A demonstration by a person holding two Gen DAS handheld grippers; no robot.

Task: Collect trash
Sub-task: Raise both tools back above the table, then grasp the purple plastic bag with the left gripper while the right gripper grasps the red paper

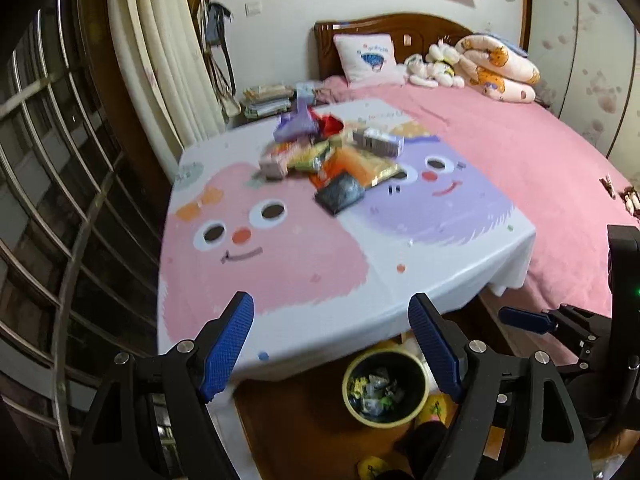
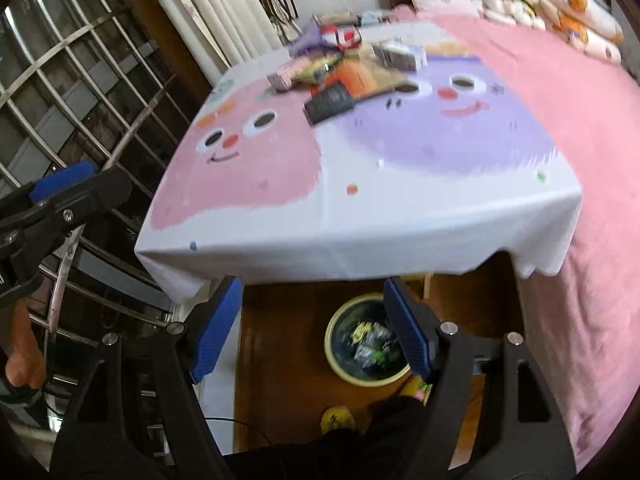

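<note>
While both grippers hang above the near edge of the table (image 1: 460, 264), neither one has hold of anything: the left gripper (image 1: 332, 344) has its blue pads spread wide with only air between them, and the right gripper (image 2: 312, 324) stands just as wide and just as empty.

Well ahead of both grippers, on the far half of the cartoon-face tablecloth (image 2: 360, 216), lies the pile of trash (image 1: 332, 156): crumpled wrappers in orange, yellow and purple, some small boxes, and a dark flat packet (image 1: 339, 197) at the pile's near edge. Motion blur softens the details, so the print on the packets cannot be read.

Below and between the left gripper's fingers, on the wooden floor just under the table's near edge, stands a round bin (image 1: 416, 408) with a pale yellow rim, already holding some crumpled wrappers. Seen from the right gripper, the same bin (image 2: 334, 356) sits just inside its right finger.

To the right of the grippers stretches a bed with a pink cover (image 1: 520, 152). A hand (image 2: 24, 356) shows at the left edge of the right wrist view, behind the left gripper's body.
</note>
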